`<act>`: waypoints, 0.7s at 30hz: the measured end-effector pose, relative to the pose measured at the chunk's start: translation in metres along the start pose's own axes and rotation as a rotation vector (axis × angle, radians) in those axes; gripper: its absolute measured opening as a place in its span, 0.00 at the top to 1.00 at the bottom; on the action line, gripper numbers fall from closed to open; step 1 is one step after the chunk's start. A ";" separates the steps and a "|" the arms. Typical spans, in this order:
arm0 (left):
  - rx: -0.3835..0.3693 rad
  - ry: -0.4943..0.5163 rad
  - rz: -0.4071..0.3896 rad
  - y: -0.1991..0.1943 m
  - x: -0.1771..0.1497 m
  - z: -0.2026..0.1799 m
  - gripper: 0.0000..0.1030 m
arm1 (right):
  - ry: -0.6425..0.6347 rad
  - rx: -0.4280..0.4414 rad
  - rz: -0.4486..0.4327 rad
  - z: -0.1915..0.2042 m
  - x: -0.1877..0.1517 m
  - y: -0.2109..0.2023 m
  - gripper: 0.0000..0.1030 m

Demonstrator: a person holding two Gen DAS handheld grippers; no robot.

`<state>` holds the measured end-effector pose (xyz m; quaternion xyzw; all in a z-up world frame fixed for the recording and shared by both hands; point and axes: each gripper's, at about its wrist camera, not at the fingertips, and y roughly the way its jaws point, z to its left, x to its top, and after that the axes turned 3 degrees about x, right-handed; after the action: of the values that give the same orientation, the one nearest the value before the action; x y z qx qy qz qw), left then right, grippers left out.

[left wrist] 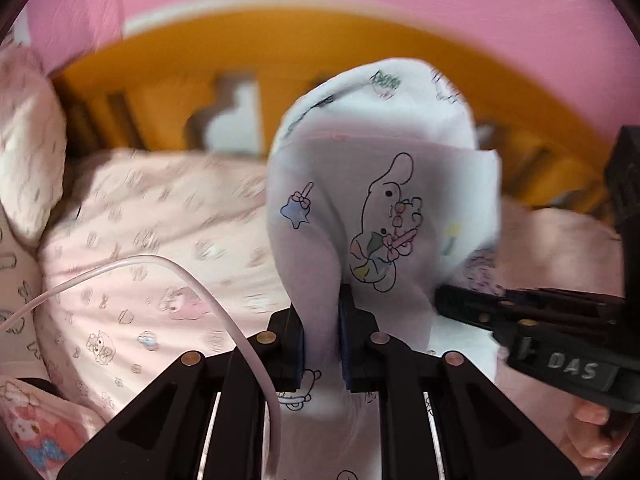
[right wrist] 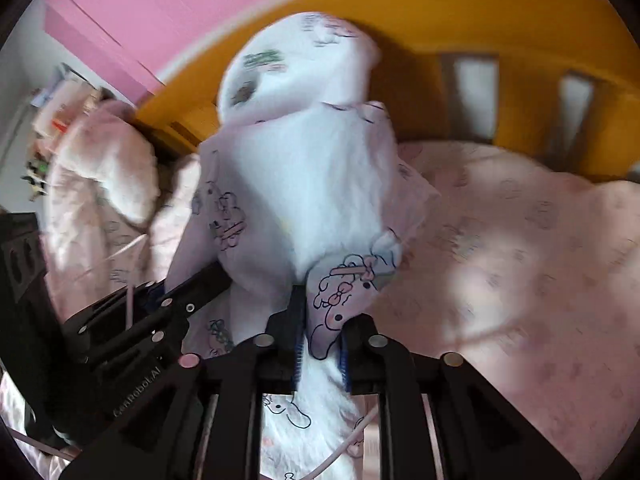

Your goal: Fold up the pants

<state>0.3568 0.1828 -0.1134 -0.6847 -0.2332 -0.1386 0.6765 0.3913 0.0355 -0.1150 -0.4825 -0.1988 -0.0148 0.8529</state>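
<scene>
Both claws have the pants up off the bed!

The left gripper (left wrist: 322, 344) is clenched on a fold of the white cartoon-print pants (left wrist: 380, 184), cloth bunched between its blue pads and rising ahead of it. The right gripper (right wrist: 320, 344) pinches the same pants (right wrist: 312, 168) just beside it, its black body showing at the left claw's right. Beyond both lie the pink bedsheet (left wrist: 168, 216) and the orange headboard (right wrist: 500, 12). A white cable (left wrist: 224, 304) crosses the left claw.
</scene>
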 end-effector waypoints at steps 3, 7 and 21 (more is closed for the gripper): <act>-0.010 -0.036 0.045 0.021 -0.002 0.024 0.80 | 0.067 -0.015 0.045 -0.007 0.008 0.024 0.67; 0.082 -0.018 -0.077 -0.011 0.001 0.034 0.73 | -0.014 -0.098 -0.103 -0.005 0.005 -0.017 0.40; 0.033 0.099 -0.449 -0.188 -0.025 -0.033 0.33 | -0.142 -0.266 -0.483 -0.016 -0.062 -0.236 0.33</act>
<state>0.2449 0.1425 0.0373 -0.5969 -0.3483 -0.3152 0.6504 0.2886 -0.1142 0.0484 -0.5287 -0.3636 -0.2096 0.7378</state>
